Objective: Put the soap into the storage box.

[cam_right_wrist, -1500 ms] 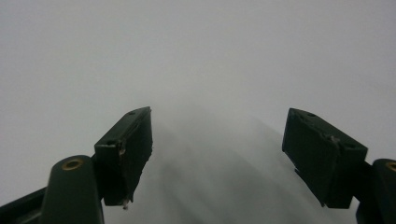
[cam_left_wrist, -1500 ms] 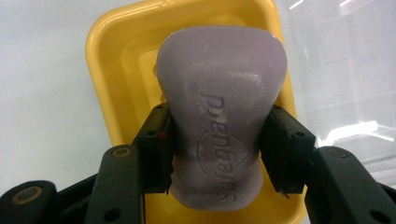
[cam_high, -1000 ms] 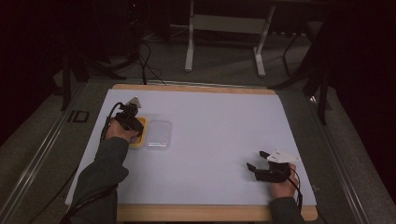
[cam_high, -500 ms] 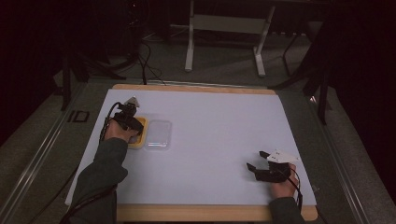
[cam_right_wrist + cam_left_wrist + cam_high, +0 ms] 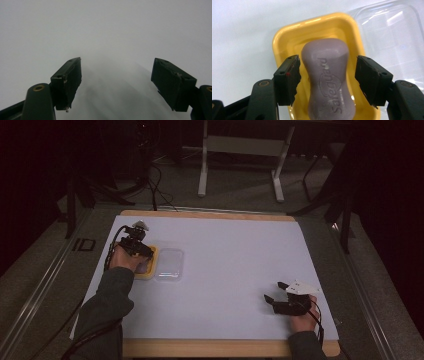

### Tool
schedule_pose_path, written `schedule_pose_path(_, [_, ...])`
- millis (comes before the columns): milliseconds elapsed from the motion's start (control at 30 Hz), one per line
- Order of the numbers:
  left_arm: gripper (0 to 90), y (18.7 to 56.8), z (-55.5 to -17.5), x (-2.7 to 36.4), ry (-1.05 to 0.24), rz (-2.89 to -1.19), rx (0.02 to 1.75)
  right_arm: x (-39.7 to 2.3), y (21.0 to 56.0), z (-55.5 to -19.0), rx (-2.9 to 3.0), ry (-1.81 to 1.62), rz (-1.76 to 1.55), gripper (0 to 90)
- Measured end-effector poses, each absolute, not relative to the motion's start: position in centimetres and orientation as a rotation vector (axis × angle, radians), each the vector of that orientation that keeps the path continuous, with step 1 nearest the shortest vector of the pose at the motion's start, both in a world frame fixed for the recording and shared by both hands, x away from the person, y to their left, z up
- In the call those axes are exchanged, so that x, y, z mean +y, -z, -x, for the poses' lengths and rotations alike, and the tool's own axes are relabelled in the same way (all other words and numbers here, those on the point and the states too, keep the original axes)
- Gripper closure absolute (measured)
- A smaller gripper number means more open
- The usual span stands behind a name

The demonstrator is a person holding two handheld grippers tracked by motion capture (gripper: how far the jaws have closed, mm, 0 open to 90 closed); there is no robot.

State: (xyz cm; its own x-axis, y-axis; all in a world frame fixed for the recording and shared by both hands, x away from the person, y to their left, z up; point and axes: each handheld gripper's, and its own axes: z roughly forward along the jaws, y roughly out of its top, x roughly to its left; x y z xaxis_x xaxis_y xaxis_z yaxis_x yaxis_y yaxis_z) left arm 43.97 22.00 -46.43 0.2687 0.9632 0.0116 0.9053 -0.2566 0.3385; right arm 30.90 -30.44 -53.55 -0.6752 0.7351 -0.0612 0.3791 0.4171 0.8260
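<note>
Looking along my left gripper (image 5: 328,75), I saw its jaws had just been opening, the pads standing clear of the purple soap bar (image 5: 328,82) between them. The bar lay in the yellow dish (image 5: 287,42) (clear lid (image 5: 394,37) just beside it). My right gripper (image 5: 116,82) hung spread wide over the bare white table (image 5: 240,260), holding nothing
</note>
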Motion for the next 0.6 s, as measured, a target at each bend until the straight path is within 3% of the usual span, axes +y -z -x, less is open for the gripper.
schedule_pose_path(600, [38.0,44.2,-41.1,19.9,-0.389,-2.279,1.385,-30.4,53.6,-30.9,2.261,-1.16,-0.951,23.9])
